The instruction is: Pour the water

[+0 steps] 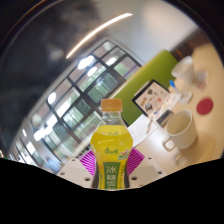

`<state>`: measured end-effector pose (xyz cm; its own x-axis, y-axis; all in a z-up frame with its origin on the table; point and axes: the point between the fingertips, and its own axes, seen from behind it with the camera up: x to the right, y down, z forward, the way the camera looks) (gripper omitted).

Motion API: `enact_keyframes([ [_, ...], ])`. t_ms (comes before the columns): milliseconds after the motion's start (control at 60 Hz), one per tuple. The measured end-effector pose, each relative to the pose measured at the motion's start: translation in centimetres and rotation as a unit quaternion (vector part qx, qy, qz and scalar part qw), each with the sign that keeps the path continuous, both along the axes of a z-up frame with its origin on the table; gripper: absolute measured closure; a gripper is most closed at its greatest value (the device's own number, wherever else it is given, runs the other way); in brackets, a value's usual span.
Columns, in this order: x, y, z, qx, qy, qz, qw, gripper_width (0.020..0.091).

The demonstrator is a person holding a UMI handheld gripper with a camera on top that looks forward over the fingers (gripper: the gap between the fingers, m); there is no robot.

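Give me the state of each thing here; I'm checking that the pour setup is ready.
Bottle: upright, orange cap on, between the fingers.
Gripper: fingers at the bottle's sides; grip unclear.
White cup: upright on the table, beyond the bottle; contents not visible.
Table: bears the cup.

Daylight floods in through the big windows (75,100) on the left, which blow out to near white. A long ceiling lamp (100,48) glares as a bright streak. The wide lens bends the window frames and table (165,155) into curves. The bottle (112,148) nearby looks sharp, evenly lit.
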<state>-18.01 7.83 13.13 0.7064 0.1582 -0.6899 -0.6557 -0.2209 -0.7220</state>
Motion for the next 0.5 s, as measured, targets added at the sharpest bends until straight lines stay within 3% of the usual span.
enact_keyframes([
  [133, 3.3, 2.3, 1.1, -0.031, 0.246, 0.007, 0.969, 0.0758],
  [183, 3.2, 1.4, 2.0, -0.048, 0.338, -0.007, 0.94, 0.0758],
  [267, 6.6, 4.6, 0.4, -0.056, 0.482, 0.0, 0.874, 0.0755],
  [500, 7.6, 3.8, 1.3, -0.081, 0.626, -0.012, 0.776, 0.0755],
])
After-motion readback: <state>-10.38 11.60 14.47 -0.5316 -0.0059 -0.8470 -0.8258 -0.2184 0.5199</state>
